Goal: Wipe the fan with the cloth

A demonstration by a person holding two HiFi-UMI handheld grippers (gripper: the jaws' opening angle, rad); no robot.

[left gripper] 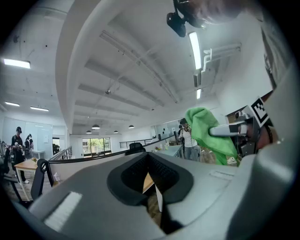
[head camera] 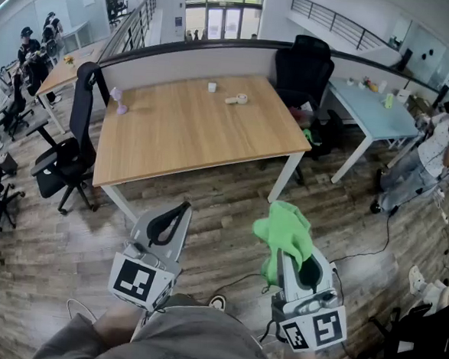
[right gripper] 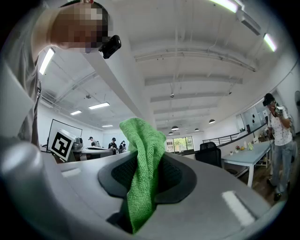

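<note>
Jaws of the right gripper (right gripper: 145,185) pinch the green cloth (right gripper: 140,154), the left gripper (left gripper: 152,185) closed and empty; the fan (head camera: 119,101), by the counter's (head camera: 182,133) left edge, likely wants steadying before wiping.

1. I count two tools: my left tool (head camera: 181,210) and my right tool (head camera: 286,256).
2. One green cloth (head camera: 284,225), at the right tool.
3. Three tabletops: a wooden tabletop (head camera: 182,133) ahead of both tools, a pale blue tabletop (head camera: 371,112) ahead and right of the right tool, and a far wooden tabletop (head camera: 67,70) well ahead and left of the left tool.
4. Three small things lie on the tabletop ahead: a purple-based thing (head camera: 120,102), a white block (head camera: 212,86) and a pale thing lying flat (head camera: 236,99). I can't tell what each is.
5. Two black office chairs stand by that tabletop: a left chair (head camera: 73,145) and a far chair (head camera: 303,65). There are more far left of the left tool, too small to count.
6. One standing person (head camera: 437,148) is right of the right tool. At least two distant people (head camera: 27,42) are far ahead and left.
</note>
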